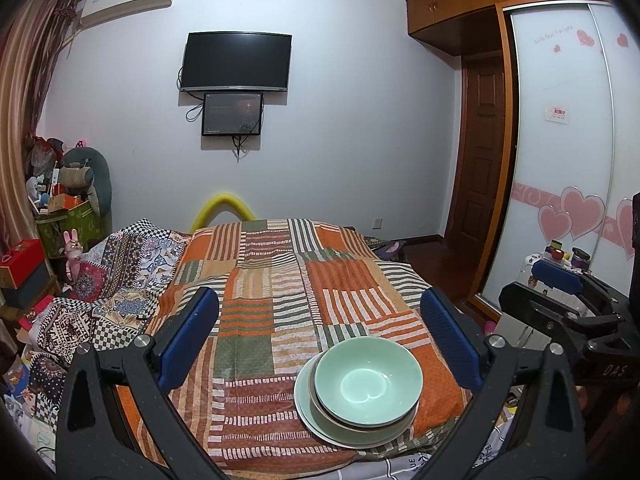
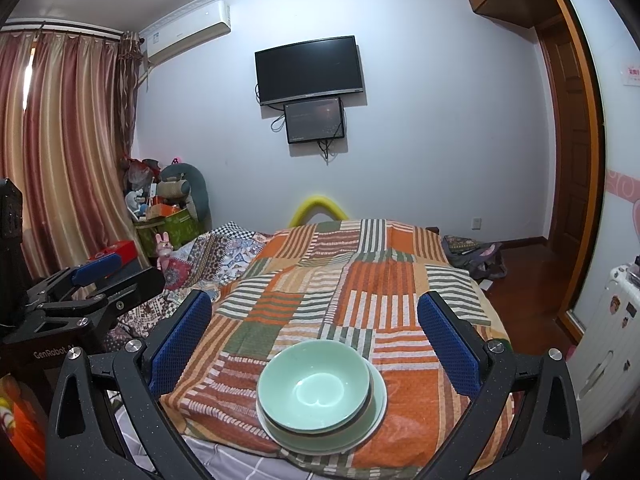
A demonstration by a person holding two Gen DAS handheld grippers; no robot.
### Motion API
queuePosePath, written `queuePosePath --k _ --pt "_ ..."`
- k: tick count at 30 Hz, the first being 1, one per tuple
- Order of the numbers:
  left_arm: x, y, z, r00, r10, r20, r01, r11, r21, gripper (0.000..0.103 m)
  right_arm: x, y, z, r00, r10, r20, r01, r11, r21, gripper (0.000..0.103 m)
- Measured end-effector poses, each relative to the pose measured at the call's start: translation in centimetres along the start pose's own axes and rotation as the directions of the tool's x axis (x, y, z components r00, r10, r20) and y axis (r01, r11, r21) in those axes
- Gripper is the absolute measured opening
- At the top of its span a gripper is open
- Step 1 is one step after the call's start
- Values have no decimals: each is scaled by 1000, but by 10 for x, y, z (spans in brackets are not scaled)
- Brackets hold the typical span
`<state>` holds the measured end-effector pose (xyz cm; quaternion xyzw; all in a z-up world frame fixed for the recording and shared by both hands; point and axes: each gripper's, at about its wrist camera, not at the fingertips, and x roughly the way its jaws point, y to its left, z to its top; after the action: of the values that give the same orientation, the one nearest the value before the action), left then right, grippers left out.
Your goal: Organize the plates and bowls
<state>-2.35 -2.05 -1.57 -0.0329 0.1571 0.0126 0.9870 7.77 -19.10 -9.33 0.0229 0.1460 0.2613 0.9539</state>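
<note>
While both grippers hang above the near end of the bed [image 1: 280, 280], a green bowl [image 1: 368, 380] sits nested on a stack of plates [image 1: 316, 412] on the striped orange quilt [image 2: 360, 292]. Under the bowl there seem to be two plates, a brown-rimmed one and a wider pale one, though the overlap makes the count unsure. The stack rests near the quilt's front edge, and nothing grips it.

The left gripper [image 1: 320, 344] has its blue pads [image 1: 188, 336] spread wide, with the stack lying low between them, closer to the right pad. The right gripper [image 2: 314, 340] is likewise spread wide, holding nothing, and the bowl lies between its fingers [image 2: 448, 344] in the right wrist view. Each gripper shows at the edge of the other's view.

On the far wall hang a dark TV [image 1: 236, 62] and a smaller screen [image 1: 232, 114] just below it. A wardrobe [image 1: 560, 140] with pink hearts stands to the right, and curtains [image 2: 60, 152] hang on the left.
</note>
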Motion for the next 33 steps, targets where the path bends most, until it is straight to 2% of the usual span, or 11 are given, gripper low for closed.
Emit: queuePosePath --k 33 --pt "-1 -3 -2 999 -36 -13 36 999 28 102 0 0 2 1000 9 -7 -9 1000 -6 103"
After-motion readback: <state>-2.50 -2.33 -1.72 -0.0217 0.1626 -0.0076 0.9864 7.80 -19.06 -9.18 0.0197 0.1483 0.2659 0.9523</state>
